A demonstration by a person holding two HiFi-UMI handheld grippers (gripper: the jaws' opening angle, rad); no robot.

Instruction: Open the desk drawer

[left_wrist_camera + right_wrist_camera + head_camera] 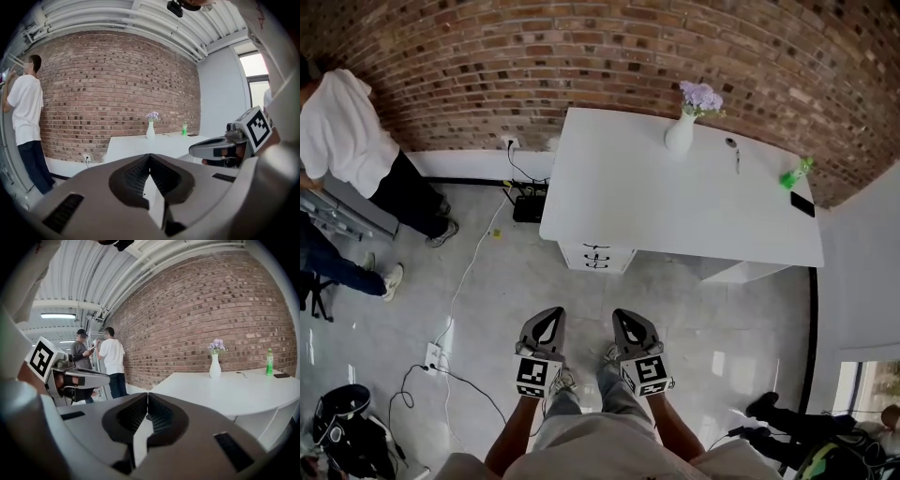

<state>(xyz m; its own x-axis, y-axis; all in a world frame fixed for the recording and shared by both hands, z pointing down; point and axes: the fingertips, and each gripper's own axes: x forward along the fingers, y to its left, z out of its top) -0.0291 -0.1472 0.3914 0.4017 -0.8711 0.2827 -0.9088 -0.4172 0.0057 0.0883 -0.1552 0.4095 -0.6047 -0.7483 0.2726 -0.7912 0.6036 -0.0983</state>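
Observation:
A white desk (675, 202) stands against the brick wall, some way ahead of me. Its drawer unit (596, 257) sits under the left front corner, drawer fronts closed, with dark handles. My left gripper (546, 323) and right gripper (630, 326) hang side by side over the floor, well short of the desk, both shut and empty. In the left gripper view the left gripper (150, 157) has its jaws together, and the desk (154, 146) lies ahead. The right gripper (147, 395) also shows its jaws meeting, with the desk (225, 390) to its right.
On the desk are a white vase with purple flowers (682, 129), a green bottle (796, 174), a black phone (802, 204) and a small pen-like item (735, 155). A power strip (528, 202) and cables (464, 281) lie on the floor left of the desk. People (356, 150) stand at far left.

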